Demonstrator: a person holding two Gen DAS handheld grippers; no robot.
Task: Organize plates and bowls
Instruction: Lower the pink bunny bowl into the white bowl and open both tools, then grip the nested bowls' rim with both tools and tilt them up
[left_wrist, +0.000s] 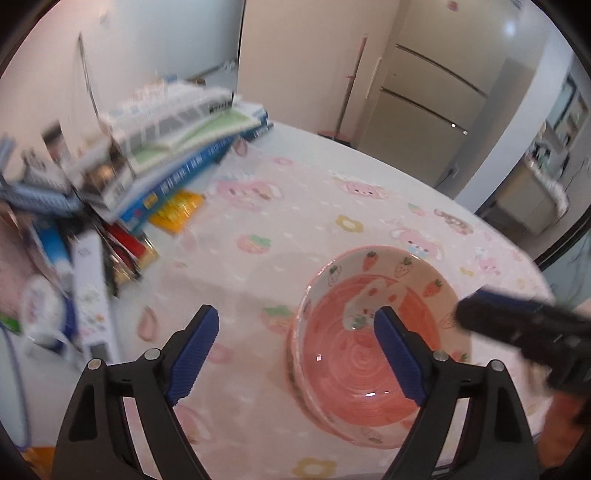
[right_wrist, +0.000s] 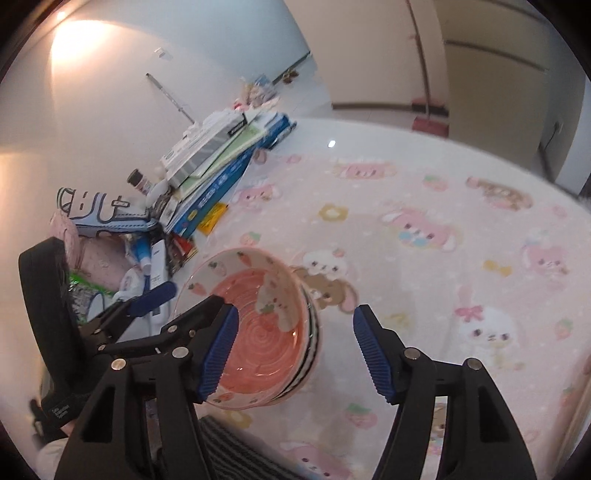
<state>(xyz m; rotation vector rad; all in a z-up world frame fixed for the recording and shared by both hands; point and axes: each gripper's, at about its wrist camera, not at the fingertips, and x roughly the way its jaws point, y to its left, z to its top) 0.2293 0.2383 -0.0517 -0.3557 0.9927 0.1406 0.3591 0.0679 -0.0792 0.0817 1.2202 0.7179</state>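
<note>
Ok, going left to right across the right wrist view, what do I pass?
Left gripper → stack of books → pink strawberry bowl → white bunny print on the tablecloth.

Tablecloth (right_wrist: 424, 177) right of stacked bowls (right_wrist: 258, 332) lies open; box pile (right_wrist: 214, 173) seemingly crowds left.

No print can be read: the lettering on the long blue box (right_wrist: 218, 188) in the stacked pile, on the black label (right_wrist: 237, 126) above it and on the white tube (right_wrist: 157, 271) is blurred.

pink strawberry bowl (left_wrist: 364, 343) atop striped bowl (right_wrist: 308, 354), upright on tbl
</note>
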